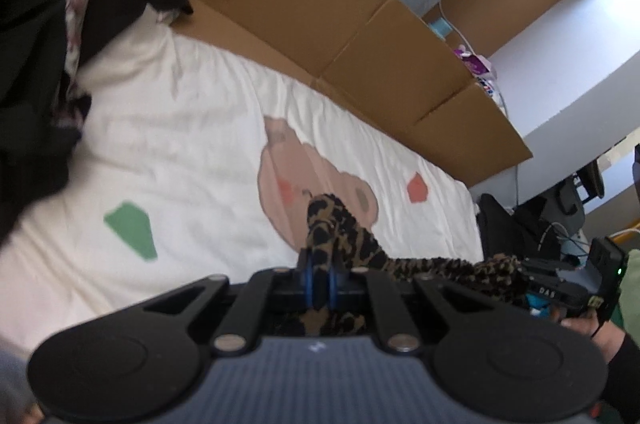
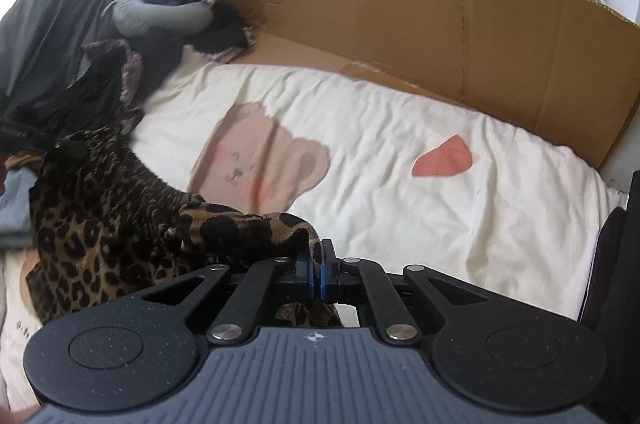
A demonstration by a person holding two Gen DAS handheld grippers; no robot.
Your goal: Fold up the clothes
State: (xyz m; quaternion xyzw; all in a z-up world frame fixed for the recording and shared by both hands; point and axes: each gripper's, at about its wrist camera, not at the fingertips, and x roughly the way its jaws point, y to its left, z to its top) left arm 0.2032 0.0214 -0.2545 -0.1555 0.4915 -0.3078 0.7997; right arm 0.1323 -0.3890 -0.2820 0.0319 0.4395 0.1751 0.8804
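Observation:
A leopard-print garment (image 2: 104,224) hangs stretched between both grippers above a white bed cover (image 2: 400,151) printed with a pink bear. My left gripper (image 1: 320,276) is shut on one bunched edge of the leopard-print garment (image 1: 340,224), which runs right as a taut band towards the other gripper (image 1: 576,284), held by a hand at the right edge. My right gripper (image 2: 318,264) is shut on the other edge, and the cloth drapes down to the left. The other gripper (image 2: 40,139) shows dimly at the far left, clamping the cloth.
A brown cardboard wall (image 2: 440,23) lines the far side of the bed. Dark clothes (image 1: 32,83) and a grey neck pillow (image 2: 160,7) are piled at the head end. A black chair and cables (image 1: 540,224) stand past the foot of the bed.

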